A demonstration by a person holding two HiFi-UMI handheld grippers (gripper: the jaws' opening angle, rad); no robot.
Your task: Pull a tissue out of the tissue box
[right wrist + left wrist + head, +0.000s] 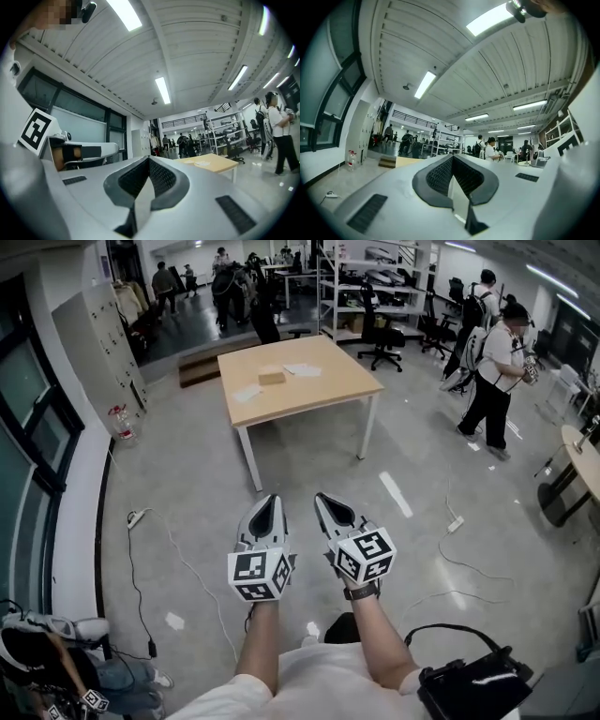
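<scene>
Lower centre, left gripper [269,505] and right gripper [326,502] hang with claws pressed together, empty, well apart from the tissue box [272,378] on the upper-centre table [323,390].

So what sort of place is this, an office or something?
Probably a lab or workshop with an office feel: metal shelving, rolling office chairs, a wooden table on a bare concrete floor, and a power strip lying on it.

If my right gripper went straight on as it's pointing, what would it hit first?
Nothing nearby: the right gripper, jaws together, points into open air. The wooden table lies ahead, slightly right of its line, so it may pass it; depth is unclear.
</scene>
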